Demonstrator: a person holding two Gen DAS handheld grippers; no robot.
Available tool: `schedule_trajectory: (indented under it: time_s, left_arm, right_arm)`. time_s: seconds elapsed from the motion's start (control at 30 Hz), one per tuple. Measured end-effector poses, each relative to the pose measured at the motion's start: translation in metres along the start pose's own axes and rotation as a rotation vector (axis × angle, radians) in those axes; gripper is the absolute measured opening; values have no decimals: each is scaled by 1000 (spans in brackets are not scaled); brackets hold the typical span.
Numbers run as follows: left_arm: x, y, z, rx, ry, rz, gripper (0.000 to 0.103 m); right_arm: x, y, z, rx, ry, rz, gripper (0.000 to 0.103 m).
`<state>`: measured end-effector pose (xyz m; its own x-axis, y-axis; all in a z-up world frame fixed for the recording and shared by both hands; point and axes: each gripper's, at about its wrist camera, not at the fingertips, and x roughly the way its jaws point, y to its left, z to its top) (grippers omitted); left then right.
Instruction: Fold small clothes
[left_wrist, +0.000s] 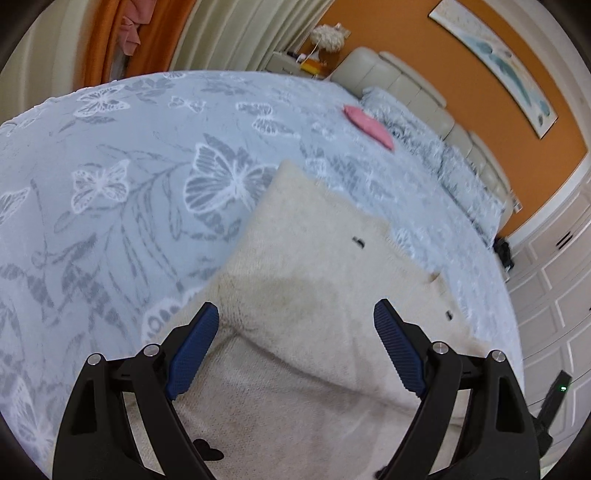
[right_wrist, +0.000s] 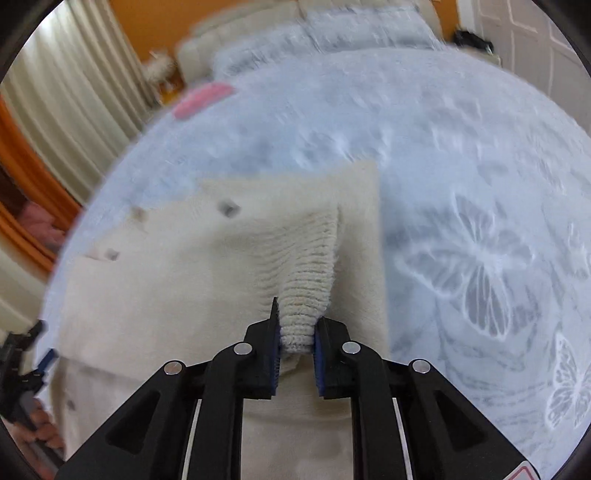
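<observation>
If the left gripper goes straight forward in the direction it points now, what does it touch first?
Most likely the cream knitted garment on the bed. The left gripper is open, and the fabric fills the view between and ahead of its fingers. Depth is unclear, so I cannot say how soon it would touch.

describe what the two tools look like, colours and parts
Both match: the left tool and right tool have black plastic linkage frames with triangular cutouts, silver round pivot bolts, and blue ribbed pads lining the fingers. A red-edged warning sticker shows on the right one's base.
</observation>
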<state>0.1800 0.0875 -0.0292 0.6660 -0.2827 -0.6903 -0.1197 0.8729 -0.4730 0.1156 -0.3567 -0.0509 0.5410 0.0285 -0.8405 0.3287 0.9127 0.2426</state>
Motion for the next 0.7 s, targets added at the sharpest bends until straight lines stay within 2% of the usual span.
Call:
schedule_trajectory:
  time_s: [0.03,0.2,0.3,0.47,0.57,0.6,0.63,0.7]
  left_arm:
    - [3,0,-2,3,7,7,84]
    - [10,-6,-7,81,19,87,84]
    - [17,-3,-11,98,45,129,84]
    - [21,-7,-13,148,47,167,85]
    - [24,-9,-15,176,44,184,87]
    - [24,-10,-16,182,43,187,87]
    - [24,-11,-17,189,43,191,88]
    - [24,-12,-17,190,42,192,89]
  right_arm:
    - [9,-4,0,13,23,1,13]
    - [-28,9,12,62,-90,71,18]
    - [-31,15,18,67,-102,105,19]
    - [-18,15,24,50,-77,43,28]
    - [9,-1,22,86,17,37,22]
    - [10,-8,21,115,17,74,21]
    - [8,-9,22,121,14,90,13]
    - [-1,-9,26,109,-24,108,10]
